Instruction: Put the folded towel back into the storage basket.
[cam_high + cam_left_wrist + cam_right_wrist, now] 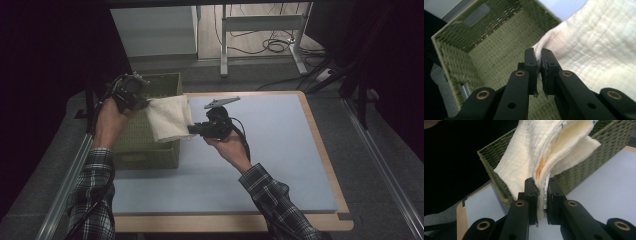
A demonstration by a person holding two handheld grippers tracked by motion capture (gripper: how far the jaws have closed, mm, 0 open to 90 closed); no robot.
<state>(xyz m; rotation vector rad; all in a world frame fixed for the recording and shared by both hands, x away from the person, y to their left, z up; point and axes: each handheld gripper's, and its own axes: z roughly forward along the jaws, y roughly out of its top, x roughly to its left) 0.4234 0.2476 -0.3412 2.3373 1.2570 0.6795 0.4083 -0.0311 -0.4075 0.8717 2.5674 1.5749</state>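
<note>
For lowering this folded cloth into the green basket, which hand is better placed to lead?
Left, probably. The left gripper, shut on the cloth, is already above the basket; the right gripper holds its edge over the table.

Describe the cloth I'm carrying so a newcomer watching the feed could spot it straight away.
Start at the pale blue table and find the green woven basket at its left edge. Above the basket's near right corner hangs a folded cream cloth, stretched between the left gripper and right gripper. It is the only pale, soft thing there.
</note>
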